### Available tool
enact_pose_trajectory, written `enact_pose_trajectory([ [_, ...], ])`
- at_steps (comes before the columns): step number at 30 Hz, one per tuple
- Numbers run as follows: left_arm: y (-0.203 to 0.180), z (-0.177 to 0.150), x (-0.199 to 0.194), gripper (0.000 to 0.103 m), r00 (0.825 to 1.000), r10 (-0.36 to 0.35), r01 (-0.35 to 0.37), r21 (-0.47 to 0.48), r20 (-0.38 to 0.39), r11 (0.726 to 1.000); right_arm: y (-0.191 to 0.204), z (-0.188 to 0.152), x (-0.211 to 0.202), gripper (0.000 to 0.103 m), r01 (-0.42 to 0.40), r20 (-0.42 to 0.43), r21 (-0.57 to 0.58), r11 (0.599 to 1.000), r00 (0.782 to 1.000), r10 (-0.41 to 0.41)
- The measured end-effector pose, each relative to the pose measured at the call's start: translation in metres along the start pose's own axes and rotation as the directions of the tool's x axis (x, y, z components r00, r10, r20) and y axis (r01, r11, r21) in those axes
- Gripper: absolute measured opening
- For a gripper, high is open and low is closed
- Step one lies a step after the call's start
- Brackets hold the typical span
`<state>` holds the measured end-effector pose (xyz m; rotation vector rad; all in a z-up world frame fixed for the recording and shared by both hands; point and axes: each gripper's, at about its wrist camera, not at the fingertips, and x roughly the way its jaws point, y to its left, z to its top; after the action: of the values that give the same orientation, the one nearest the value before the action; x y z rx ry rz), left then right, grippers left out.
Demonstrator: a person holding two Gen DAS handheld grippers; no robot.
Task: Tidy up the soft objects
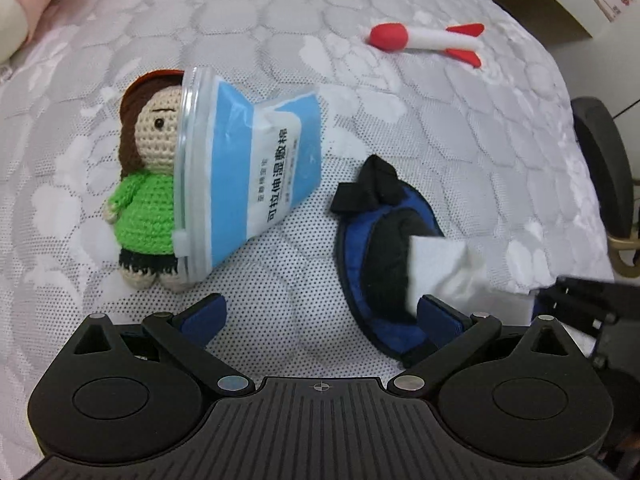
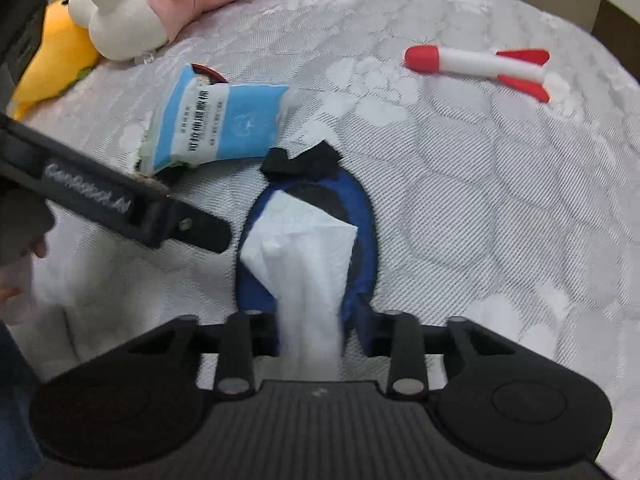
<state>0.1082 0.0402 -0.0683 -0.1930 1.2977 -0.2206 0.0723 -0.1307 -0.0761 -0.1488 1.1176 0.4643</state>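
Looking down from the left wrist, the left claw (image 1: 320,312) stands wide open and empty above the quilted mattress (image 1: 440,128). A crochet doll (image 1: 144,184) lies half under a blue cotton-pad pouch (image 1: 256,176), probably already gathered; a foam rocket (image 1: 424,38) sits near the far right edge.

From the right wrist, the right claw (image 2: 316,332) pinches a white tissue (image 2: 308,264), draped over the blue eye mask (image 2: 360,208), likely lifting it clear. Plush toys (image 2: 152,4) crowd the far left corner.
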Motion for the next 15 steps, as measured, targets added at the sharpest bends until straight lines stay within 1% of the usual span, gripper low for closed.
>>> enact_pose_trajectory([
  [2,0.003,-0.001,-0.003,0.103,1.0,0.013,-0.013,-0.005,0.006,1.0,-0.001,0.002,0.003,0.023,0.045,-0.003,-0.038,0.998,0.999,-0.045],
  [3,0.004,-0.001,-0.005,0.103,1.0,0.017,-0.017,-0.005,0.012,1.0,-0.003,0.003,0.004,0.019,0.072,-0.001,-0.057,0.996,0.997,-0.072],
  [4,0.005,-0.001,-0.006,0.103,1.0,0.02,-0.02,-0.005,0.02,1.0,-0.007,0.003,0.004,0.018,0.099,0.006,-0.066,0.993,0.995,-0.099],
  [5,0.006,-0.001,-0.012,0.103,0.999,0.006,-0.005,-0.005,0.053,1.0,-0.013,0.005,0.006,0.018,0.116,0.012,-0.059,0.991,0.993,-0.116],
  [6,0.006,0.0,-0.021,0.103,0.993,-0.026,0.027,-0.005,0.111,1.0,-0.02,0.008,0.007,0.018,0.121,0.016,-0.033,0.992,0.993,-0.121],
  [7,0.007,0.001,-0.031,0.103,0.984,-0.058,0.059,-0.002,0.169,0.998,-0.03,0.01,0.008,0.018,0.115,0.019,0.014,0.993,0.993,-0.115],
  [8,0.008,0.002,-0.041,0.103,0.97,-0.09,0.091,0.002,0.226,0.996,-0.037,0.01,0.009,0.018,0.098,0.02,0.057,0.994,0.995,-0.099],
  [10,0.009,0.004,-0.06,0.103,0.933,-0.14,0.144,0.014,0.332,0.99,-0.053,0.011,0.008,0.018,0.018,0.036,0.166,0.986,0.999,-0.025],
  [11,0.011,0.005,-0.066,0.103,0.92,-0.135,0.139,0.016,0.368,0.99,-0.057,0.011,0.005,0.018,-0.022,0.055,0.201,0.979,0.998,0.011],
  [12,0.013,0.006,-0.07,0.103,0.912,-0.117,0.12,0.018,0.394,0.993,-0.06,0.011,0.0,0.018,-0.073,0.088,0.236,0.969,0.995,0.053],
  [13,0.015,0.007,-0.069,0.103,0.91,-0.084,0.085,0.016,0.405,0.996,-0.062,0.011,-0.006,0.018,-0.129,0.125,0.257,0.958,0.987,0.1],
  [15,0.016,0.013,-0.056,0.103,0.921,0.011,-0.015,0.006,0.389,1.0,-0.062,0.01,-0.017,0.018,-0.263,0.189,0.28,0.923,0.958,0.216],
])
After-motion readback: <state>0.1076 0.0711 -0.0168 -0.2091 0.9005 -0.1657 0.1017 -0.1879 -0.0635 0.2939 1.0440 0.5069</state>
